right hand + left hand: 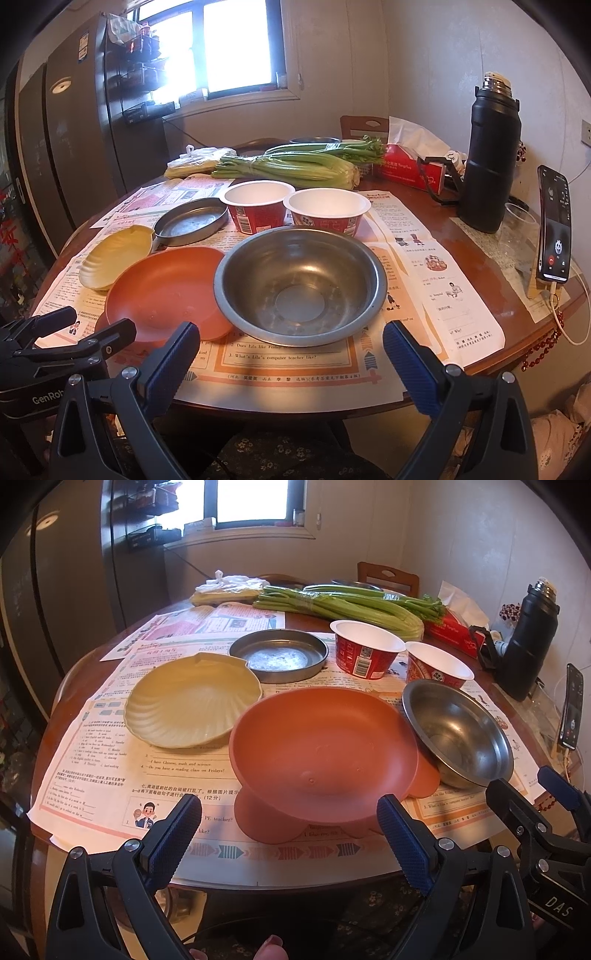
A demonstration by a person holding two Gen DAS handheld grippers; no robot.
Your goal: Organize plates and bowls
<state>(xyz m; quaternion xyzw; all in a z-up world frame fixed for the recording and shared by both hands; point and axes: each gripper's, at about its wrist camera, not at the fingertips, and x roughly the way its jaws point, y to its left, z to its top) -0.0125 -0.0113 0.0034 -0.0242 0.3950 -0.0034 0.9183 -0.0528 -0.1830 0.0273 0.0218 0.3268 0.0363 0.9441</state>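
An orange footed bowl (321, 753) (166, 291) stands near the table's front edge, right in front of my open left gripper (290, 834). A steel bowl (458, 734) (299, 284) sits to its right, ahead of my open right gripper (291, 360). Behind them lie a pale yellow shell-shaped plate (192, 705) (118, 254), a flat metal dish (279, 655) (192, 221) and two red paper bowls (365, 648) (439, 666) (258, 206) (327, 210). Neither gripper holds anything. The right gripper (532, 805) also shows at the right edge of the left wrist view.
Printed paper sheets (458, 295) cover the round wooden table (517, 325). Celery (347, 603) and a bag (225, 587) lie at the back. A tissue box (410, 168), black flask (487, 155), plastic cup (517, 229) and propped phone (554, 225) stand at the right.
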